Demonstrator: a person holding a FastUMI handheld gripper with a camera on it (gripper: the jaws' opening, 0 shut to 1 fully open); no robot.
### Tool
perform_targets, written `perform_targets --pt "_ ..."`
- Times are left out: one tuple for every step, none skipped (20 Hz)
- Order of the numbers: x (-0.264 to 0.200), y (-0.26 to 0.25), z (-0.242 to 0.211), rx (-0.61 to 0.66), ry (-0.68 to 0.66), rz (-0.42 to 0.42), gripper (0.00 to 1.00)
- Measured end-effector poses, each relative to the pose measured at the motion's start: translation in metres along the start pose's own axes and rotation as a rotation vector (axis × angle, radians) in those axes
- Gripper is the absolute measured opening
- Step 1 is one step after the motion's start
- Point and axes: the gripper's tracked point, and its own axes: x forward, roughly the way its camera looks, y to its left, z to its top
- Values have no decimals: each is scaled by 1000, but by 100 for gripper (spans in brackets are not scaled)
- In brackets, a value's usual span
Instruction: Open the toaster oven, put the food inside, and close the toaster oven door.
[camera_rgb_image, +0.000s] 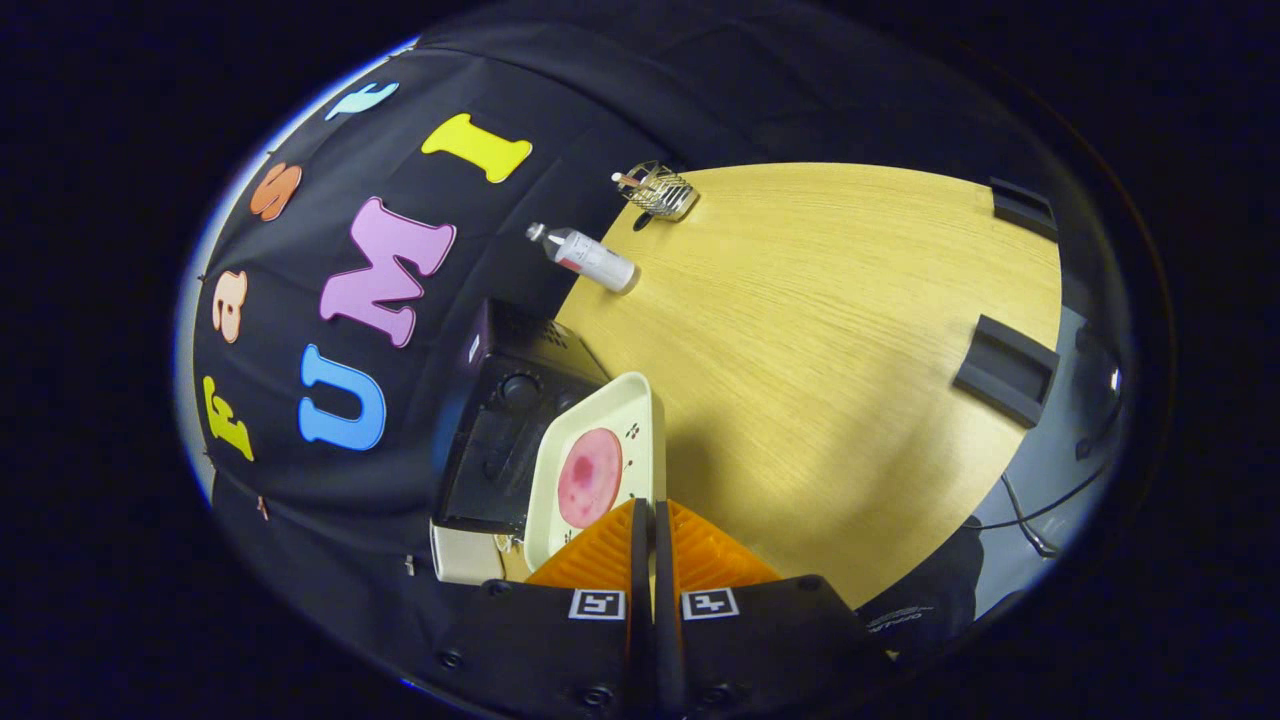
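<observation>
No step finished: toaster oven (505, 440) shut at table (820, 330) edge; tray (600, 465) with food (589, 477) beside it, just ahead of gripper (645, 515), fingers closed on nothing.

Rides on the tool (645, 520), looking forward along its closed fingers, rolled sideways. Sits close above the tray (640, 400) at the toaster oven (500, 440), facing across the surface (820, 350) toward the cloth wall.

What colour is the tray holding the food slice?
Cream, with small dark markings near one edge. The tray shows in the gripper view, just ahead of the shut tongs.
</observation>
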Motion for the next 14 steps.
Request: perform_targets --pt "1 12 -5 14 2 20 6" --pt "5 21 -12 26 12 37 6" --pt "9 29 -17 33 20 52 6" --pt "12 37 -24 32 30 65 6" --pt "18 47 -30 26 37 79 6" --pt "24 55 -36 18 41 92 6" --pt "31 64 -43 9 51 102 6" --pt "36 72 -49 3 58 109 6" --pt "44 80 -55 -2 66 116 7" --pt "53 86 -61 -6 75 121 6" --pt "63 92 -67 -6 84 124 6" --pt "72 99 -72 -4 88 129 7" --pt "83 104 -76 -3 94 132 7" --pt "90 108 -80 0 95 134 6"
